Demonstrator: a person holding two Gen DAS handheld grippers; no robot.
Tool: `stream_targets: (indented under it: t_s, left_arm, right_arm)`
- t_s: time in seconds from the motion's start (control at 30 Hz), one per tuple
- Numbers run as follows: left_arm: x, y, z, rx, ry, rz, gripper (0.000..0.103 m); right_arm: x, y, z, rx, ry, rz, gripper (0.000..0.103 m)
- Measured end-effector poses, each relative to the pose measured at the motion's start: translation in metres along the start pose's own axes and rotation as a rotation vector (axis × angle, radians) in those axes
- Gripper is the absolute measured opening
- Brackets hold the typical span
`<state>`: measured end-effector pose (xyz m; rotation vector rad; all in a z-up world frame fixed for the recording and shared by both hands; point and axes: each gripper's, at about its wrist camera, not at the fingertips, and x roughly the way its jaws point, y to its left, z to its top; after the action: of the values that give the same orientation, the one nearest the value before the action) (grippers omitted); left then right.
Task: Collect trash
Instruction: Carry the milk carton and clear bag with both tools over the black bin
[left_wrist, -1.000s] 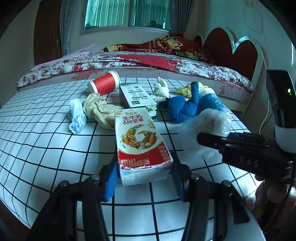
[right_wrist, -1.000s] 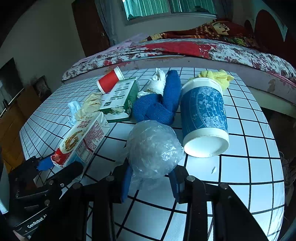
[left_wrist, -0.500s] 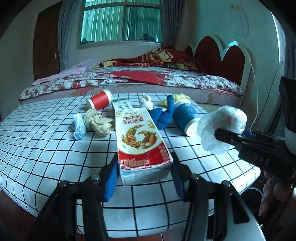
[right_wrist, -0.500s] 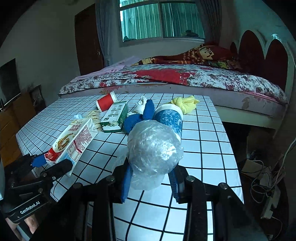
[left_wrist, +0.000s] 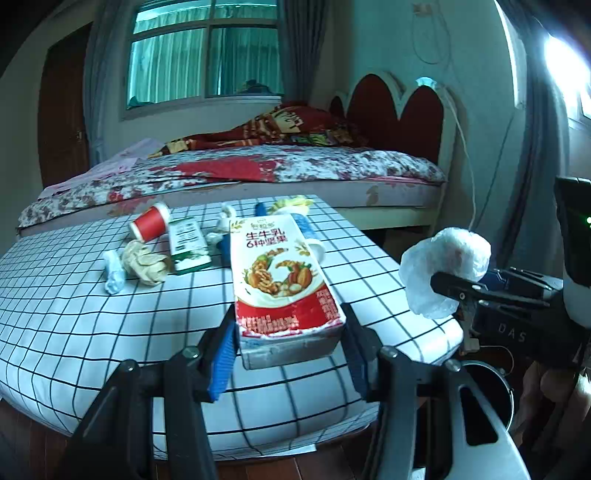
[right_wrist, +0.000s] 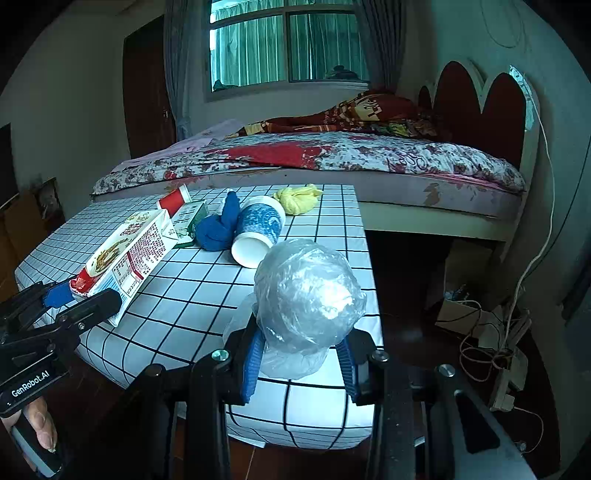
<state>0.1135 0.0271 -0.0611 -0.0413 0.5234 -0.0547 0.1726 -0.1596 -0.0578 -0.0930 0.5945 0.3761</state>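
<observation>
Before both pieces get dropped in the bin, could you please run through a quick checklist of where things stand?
1. Left gripper holds the milk carton between both fingers: ok.
2. Right gripper holds the plastic wad: ok.
3. Both items lifted off the table: ok.
4. Bin in view, below the right gripper past the table corner: ok.
5. Bin opening unobstructed: cannot tell, mostly hidden.
6. All trash collected: not ok; red cup, blue cup, green carton and crumpled paper remain.
</observation>
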Motion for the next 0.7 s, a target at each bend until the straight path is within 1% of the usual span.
stream_targets:
  t_s: [0.4, 0.7]
  left_arm:
    - [-0.005, -0.072, 0.001, 0.097, -0.005, -0.111, 0.053]
    - [-0.005, -0.131, -0.005, 0.171, 0.007, -0.223, 0.052]
  right_arm:
    - [-0.044, -0.065, -0.026, 0.086, -0.005, -0.11, 0.038]
    - [-0.071, -0.109, -0.056, 0.136, 0.024, -0.179, 0.038]
